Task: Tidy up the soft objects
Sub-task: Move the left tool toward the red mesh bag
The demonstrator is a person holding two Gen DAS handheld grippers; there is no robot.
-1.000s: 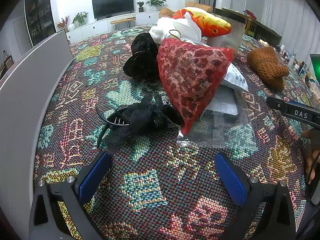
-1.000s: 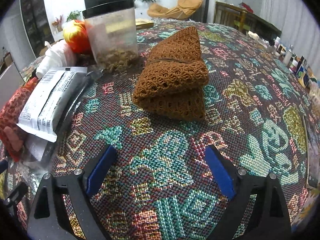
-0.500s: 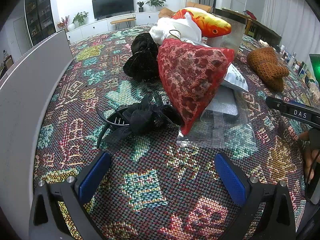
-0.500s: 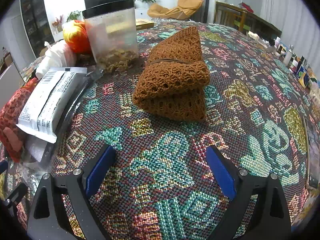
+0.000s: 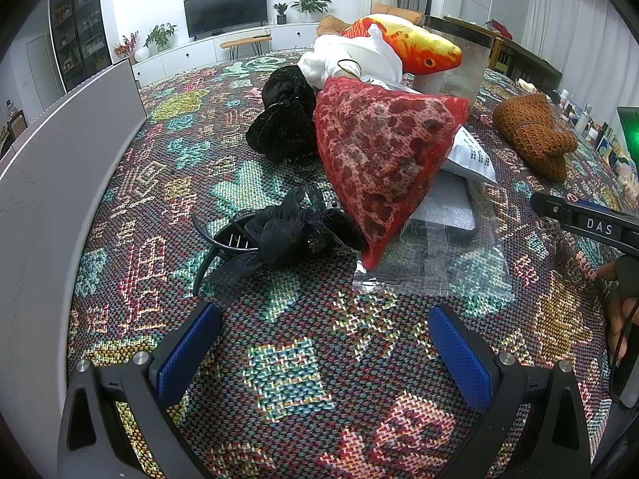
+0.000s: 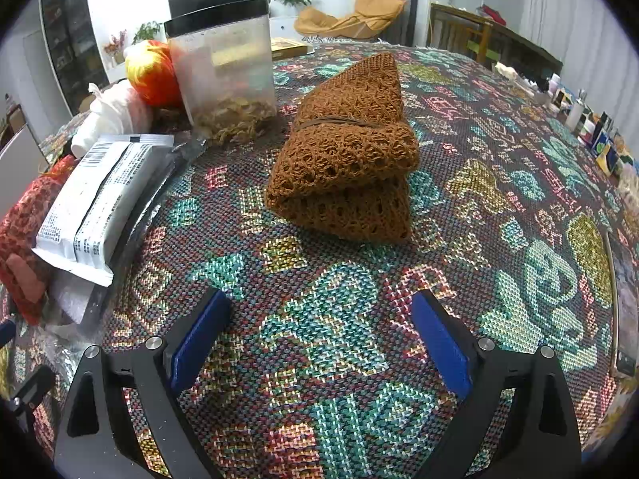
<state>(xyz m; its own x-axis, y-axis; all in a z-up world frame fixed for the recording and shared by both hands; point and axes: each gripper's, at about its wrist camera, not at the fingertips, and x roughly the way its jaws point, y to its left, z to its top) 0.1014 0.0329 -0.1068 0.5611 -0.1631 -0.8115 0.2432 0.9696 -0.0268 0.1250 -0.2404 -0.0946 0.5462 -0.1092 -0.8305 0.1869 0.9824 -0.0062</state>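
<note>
On the patterned cloth (image 5: 279,363), several items are only partly visible. In the left wrist view, the red pouch (image 5: 383,159) covers most of the white packet (image 5: 473,155) and the near edge of the clear bag (image 5: 439,263). The white bundle (image 5: 355,56) and fish toy (image 5: 415,46) hide the lower part of the jar (image 5: 467,68). The black hair clip (image 5: 279,235) lies against the pouch tip; its shape under the bow is hard to make out. The black pouch (image 5: 283,119) sits behind it.

The left gripper (image 5: 319,343) has its blue pads wide apart, holding nothing, above bare cloth. The right gripper (image 6: 319,327) is likewise spread and empty, near the brown knit (image 6: 347,163) but not touching it.

The right wrist view shows the knit folded and banded, and the jar's (image 6: 223,64) contents. The left wrist view shows the knit (image 5: 531,135) only small at the far right, and the right gripper's body cut off at the edge.
</note>
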